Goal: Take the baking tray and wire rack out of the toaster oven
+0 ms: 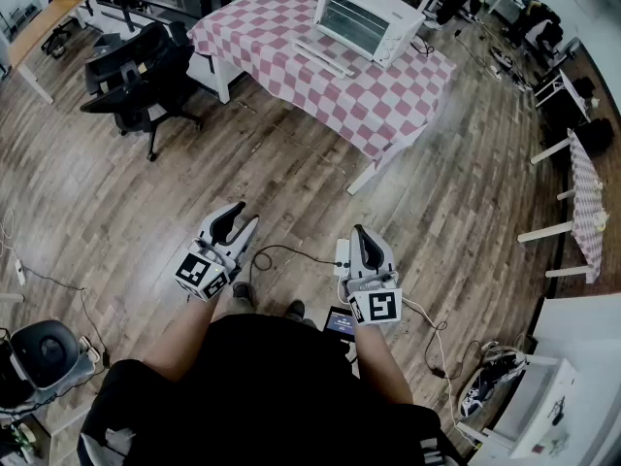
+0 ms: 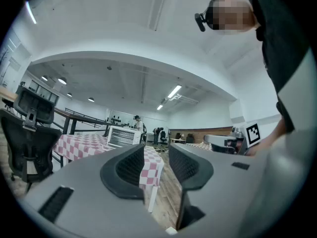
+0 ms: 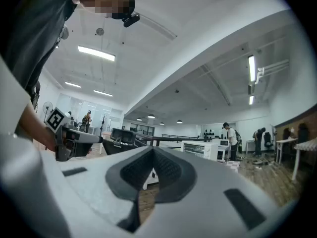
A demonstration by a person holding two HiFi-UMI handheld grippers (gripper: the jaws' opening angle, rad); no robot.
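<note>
The white toaster oven (image 1: 359, 17) stands on a red-and-white checked table (image 1: 281, 27) far ahead of me across the wooden floor. A flat pale piece (image 1: 325, 56) lies in front of the oven. I cannot make out the tray or the rack inside. My left gripper (image 1: 233, 223) is held near my waist, open, with nothing between its fingers. My right gripper (image 1: 365, 243) is beside it, shut and empty. In the left gripper view the left gripper (image 2: 156, 167) frames the distant oven (image 2: 121, 134). In the right gripper view the right gripper (image 3: 152, 157) has its pads together, with the oven (image 3: 203, 148) to the right.
A black office chair (image 1: 136, 76) stands left of the table. A cable (image 1: 291, 252) and a power strip lie on the floor by my feet. A second checked table (image 1: 587, 202) is at the right edge. People (image 3: 229, 140) stand far off beyond the oven.
</note>
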